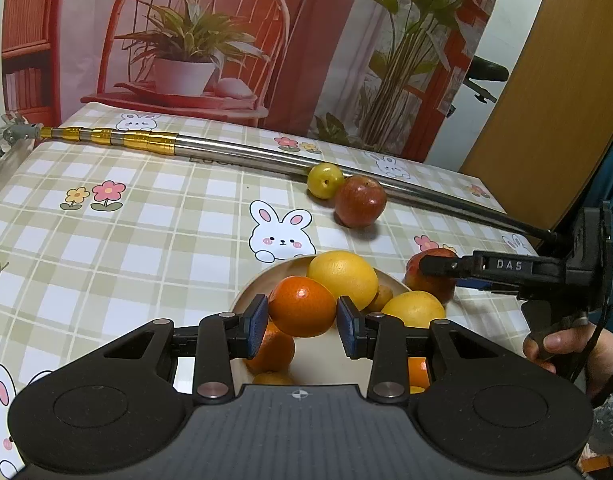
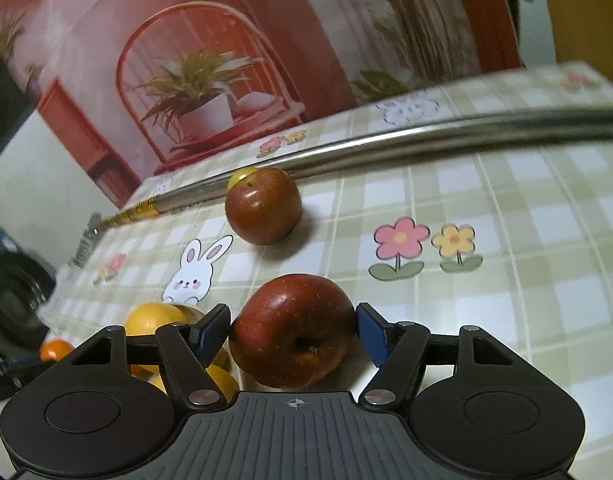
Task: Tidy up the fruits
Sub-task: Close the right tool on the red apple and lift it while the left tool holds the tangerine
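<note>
Fruits sit in two groups on my table (image 1: 106, 280), which is covered by a green-and-white checked cloth printed with rabbits and flowers.

Group one: a shallow beige bowl (image 1: 258, 284) near me, holding a large yellow citrus (image 1: 342, 278), a second yellow citrus (image 1: 412, 308), a small tan fruit (image 1: 380, 296) between them, and several oranges lower down, partly hidden.

Left gripper (image 1: 302, 316): its blue pads (image 1: 254, 326) are clamped on a round orange mandarin (image 1: 302, 306), held above the bowl's contents. Both pads touch the fruit's sides.

Right gripper (image 2: 292, 334): fingers closed on a dark red apple (image 2: 292, 330), stem cavity facing the camera. The left pad touches the skin; the right pad (image 2: 370, 334) is at the skin, contact not fully clear. In the left wrist view this apple (image 1: 430, 276) is just beside the bowl's right rim, with my hand (image 1: 562, 346) on the gripper handle.

Group two, farther back: a second red apple (image 1: 360, 200) resting on the cloth, touching a small yellow-green round fruit (image 1: 325, 180) behind it. Both lie against a long steel telescopic pole with gold bands (image 1: 226, 156) that crosses the table diagonally. From the right wrist view the far apple (image 2: 262, 204) mostly hides the yellow-green fruit.

Right wrist view is blurred at the edges.
</note>
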Available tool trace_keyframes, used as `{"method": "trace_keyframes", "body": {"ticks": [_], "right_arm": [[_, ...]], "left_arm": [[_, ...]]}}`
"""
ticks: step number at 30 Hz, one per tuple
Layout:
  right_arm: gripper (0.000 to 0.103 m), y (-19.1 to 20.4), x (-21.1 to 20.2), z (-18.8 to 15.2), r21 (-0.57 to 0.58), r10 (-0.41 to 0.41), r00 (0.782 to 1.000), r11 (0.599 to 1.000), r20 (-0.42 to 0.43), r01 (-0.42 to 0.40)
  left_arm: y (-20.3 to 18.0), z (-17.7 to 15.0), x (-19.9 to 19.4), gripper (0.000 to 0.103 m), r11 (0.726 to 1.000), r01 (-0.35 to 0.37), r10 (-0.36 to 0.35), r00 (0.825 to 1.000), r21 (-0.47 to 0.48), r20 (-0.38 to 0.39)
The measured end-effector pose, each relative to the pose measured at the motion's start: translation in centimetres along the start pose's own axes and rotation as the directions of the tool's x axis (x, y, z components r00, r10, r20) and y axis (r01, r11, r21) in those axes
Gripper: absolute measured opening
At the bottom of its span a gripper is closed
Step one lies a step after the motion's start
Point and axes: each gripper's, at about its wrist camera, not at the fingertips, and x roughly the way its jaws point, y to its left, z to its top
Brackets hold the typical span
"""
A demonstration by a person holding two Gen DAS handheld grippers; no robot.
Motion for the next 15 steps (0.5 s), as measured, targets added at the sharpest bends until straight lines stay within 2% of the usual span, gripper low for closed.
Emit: {"method": "trace_keyframes", "body": {"ticks": [5,15], "right_arm": [[0.064,0.8,-0.4,0.3,-0.093,-0.065,0.997,0.993,0.029,0.068],[0.064,0.3,-2.2,0.7,-0.050,-0.009,0.998,0.999,0.068,0.012]], "left_arm": [[0.2,-0.1,0.2,0.039,1.000,0.000,0.000,1.000,-0.002,-0.006],[0.9,-0.2,0.7,0.039,1.000,0.010,-0.011,0.999,-0.017,-0.037]]}}
